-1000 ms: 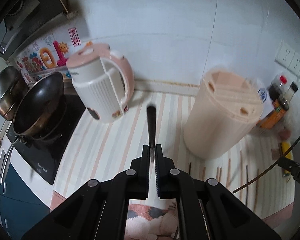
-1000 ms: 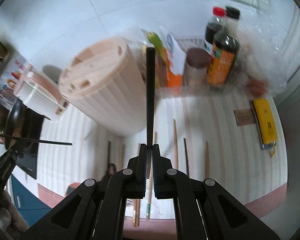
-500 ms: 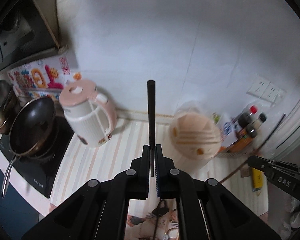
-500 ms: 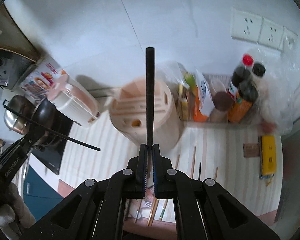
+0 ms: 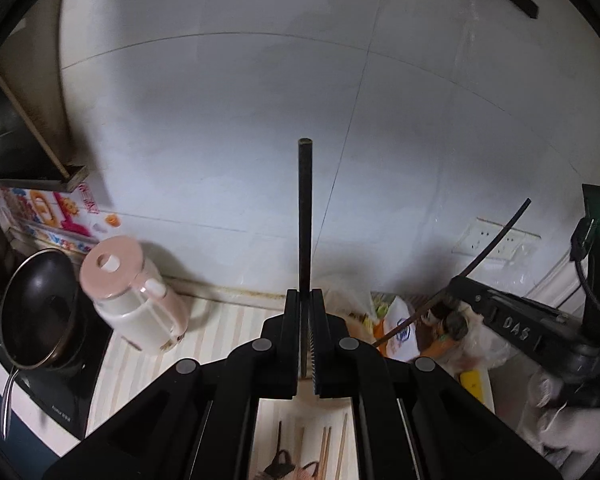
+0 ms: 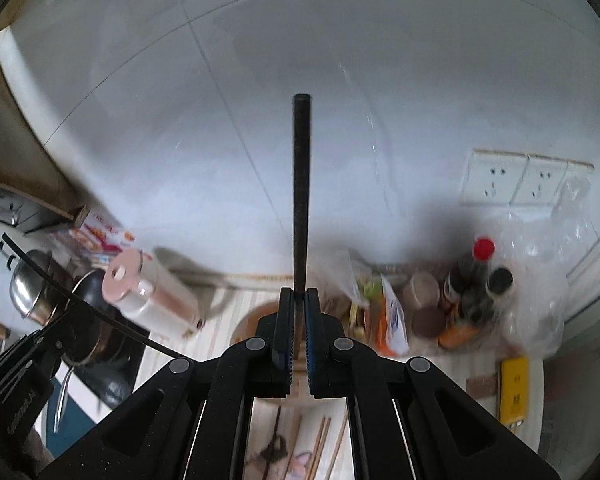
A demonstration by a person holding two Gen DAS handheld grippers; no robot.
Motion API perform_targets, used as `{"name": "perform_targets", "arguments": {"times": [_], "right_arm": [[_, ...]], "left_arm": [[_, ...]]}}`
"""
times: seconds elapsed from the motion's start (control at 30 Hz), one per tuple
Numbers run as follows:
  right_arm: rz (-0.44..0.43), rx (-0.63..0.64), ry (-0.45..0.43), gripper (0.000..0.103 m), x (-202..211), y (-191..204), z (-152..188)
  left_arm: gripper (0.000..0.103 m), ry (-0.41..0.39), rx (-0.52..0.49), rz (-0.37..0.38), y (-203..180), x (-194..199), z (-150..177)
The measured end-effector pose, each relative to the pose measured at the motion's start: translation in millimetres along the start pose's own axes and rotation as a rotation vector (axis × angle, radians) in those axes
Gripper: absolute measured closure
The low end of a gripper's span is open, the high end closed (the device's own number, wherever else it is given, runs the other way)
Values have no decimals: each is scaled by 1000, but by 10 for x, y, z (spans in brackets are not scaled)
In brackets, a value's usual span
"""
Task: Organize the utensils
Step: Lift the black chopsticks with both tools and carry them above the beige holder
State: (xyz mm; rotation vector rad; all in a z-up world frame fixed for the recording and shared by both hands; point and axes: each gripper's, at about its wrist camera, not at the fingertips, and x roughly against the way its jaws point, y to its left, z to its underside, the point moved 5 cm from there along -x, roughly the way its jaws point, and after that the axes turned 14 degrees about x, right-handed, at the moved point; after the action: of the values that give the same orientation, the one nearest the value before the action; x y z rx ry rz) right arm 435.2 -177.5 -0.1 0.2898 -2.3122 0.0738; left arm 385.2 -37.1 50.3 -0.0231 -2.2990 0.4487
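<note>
Both sets of fingers are pressed tight on a thin black chopstick. My left fingers (image 5: 308, 300) pinch the left chopstick (image 5: 304, 216) near its low end, and it stands straight up in front of the white wall (image 5: 220, 120). My right fingers (image 6: 299, 298) pinch the right chopstick (image 6: 301, 192) the same way, and it points up too.

From my left side I can see my right gripper (image 5: 516, 324) off to the right, with its stick slanting up. From my right side I can see my left gripper (image 6: 24, 364) low on the left, with its stick slanting across.

Far below is the striped table (image 5: 228, 328). More chopsticks (image 6: 324, 440) lie flat on it, close to the near edge, side by side. A round peach holder (image 6: 252, 326) sits right under my right fingers, mostly hidden by them.

A pink kettle (image 5: 132, 296) stands on the table near the wall. Left of it, a black pan (image 5: 40, 304) sits on the stove (image 5: 52, 392). A shiny pot (image 6: 28, 292) is behind the pan.

On the right, bottles (image 6: 480, 280) and snack bags (image 6: 392, 316) crowd by the wall. A yellow box (image 6: 514, 392) lies near them. White plugs (image 6: 524, 180) are up on the wall.
</note>
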Motion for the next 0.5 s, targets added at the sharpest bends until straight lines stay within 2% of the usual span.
{"name": "perform_targets", "arguments": {"times": [0.2, 0.3, 0.5], "right_arm": [[10, 4, 32, 98, -435, 34, -120], [9, 1, 71, 98, -661, 15, -55], [-8, -10, 158, 98, -1029, -54, 111]], "left_arm": [[101, 56, 25, -1, -42, -535, -54], [101, 102, 40, -16, -17, -832, 19], [101, 191, 27, -36, -20, -1179, 184]]}}
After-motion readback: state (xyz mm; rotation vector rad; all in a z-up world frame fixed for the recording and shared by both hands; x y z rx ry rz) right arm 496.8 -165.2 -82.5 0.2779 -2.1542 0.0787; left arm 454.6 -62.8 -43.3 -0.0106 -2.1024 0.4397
